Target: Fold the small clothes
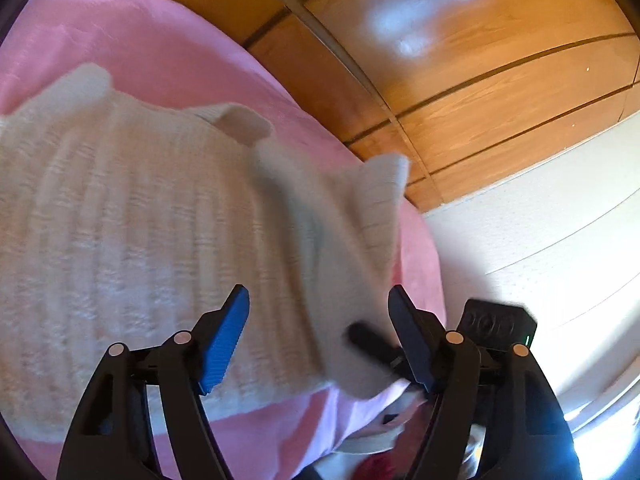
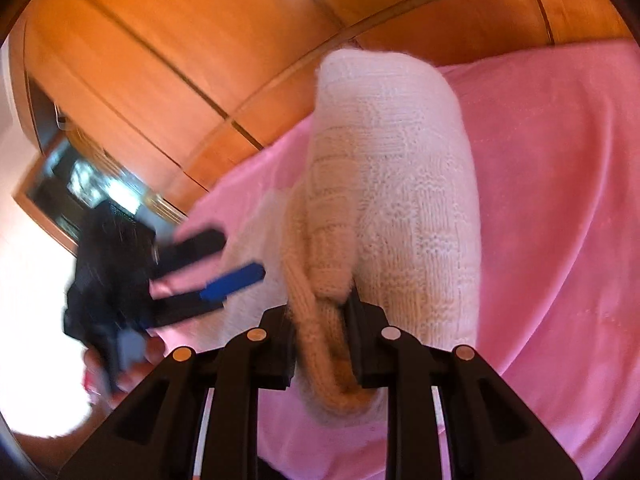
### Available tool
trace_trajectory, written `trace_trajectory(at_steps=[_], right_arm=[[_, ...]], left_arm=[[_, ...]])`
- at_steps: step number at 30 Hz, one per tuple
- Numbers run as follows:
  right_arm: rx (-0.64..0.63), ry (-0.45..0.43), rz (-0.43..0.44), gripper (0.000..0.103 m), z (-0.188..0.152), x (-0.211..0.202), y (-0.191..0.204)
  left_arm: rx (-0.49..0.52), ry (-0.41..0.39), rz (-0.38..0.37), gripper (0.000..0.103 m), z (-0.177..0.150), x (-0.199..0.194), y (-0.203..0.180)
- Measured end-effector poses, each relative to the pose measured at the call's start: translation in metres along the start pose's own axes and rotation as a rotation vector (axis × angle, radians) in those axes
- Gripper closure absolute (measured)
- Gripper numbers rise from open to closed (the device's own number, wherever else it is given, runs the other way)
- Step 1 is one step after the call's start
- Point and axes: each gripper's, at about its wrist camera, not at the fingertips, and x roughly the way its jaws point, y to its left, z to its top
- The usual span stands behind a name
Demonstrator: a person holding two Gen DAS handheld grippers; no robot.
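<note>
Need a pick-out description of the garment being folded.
Start at the pink blanket in front of the wooden panelling. On it lies a small cream ribbed-knit sweater, one part clamped in the right gripper. It is the only pale knitted thing there.

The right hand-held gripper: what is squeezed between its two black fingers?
A bunched fold of the cream knitted sweater sits between the right hand-held gripper fingers, pinched tight; it shows in the right wrist view, above the pink blanket.

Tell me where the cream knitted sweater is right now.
The cream knitted sweater lies on the pink blanket, its edge pinched in the right hand-held gripper, in front of the wooden wardrobe.
</note>
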Motion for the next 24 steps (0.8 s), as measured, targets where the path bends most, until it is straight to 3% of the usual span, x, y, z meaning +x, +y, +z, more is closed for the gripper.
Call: trace_trajectory(at_steps=[6, 11, 13, 14, 18, 20, 24], right_arm=[[-0.162, -0.004, -0.109, 0.083, -0.015, 0.006, 0.024], [-0.253, -0.012, -0.153, 0.081, -0.029, 0.013, 0.038], [-0.25, -0.04, -0.154, 0.069, -0.031, 0.011, 0.041], [-0.239, -0.049, -0.141, 0.065, -0.032, 0.008, 0.04], [-0.186, -0.049, -0.061, 0.052, -0.041, -0.017, 0.028], [-0.125, -0.075, -0.013, 0.051, -0.045, -0.037, 0.014], [-0.092, -0.114, -0.028, 0.051, -0.047, -0.058, 0.003]], left_arm=[[0.029, 0.085, -0.021, 0.031, 0.012, 0.039, -0.022], [0.101, 0.117, 0.055, 0.033, 0.017, 0.066, -0.043], [0.175, 0.108, 0.147, 0.082, 0.017, 0.075, -0.051], [0.215, 0.097, 0.189, 0.082, 0.017, 0.078, -0.055], [0.267, 0.055, 0.235, 0.087, 0.022, 0.073, -0.065], [0.287, 0.04, 0.23, 0.088, 0.024, 0.058, -0.07], [0.39, -0.004, 0.244, 0.088, 0.022, 0.011, -0.089]])
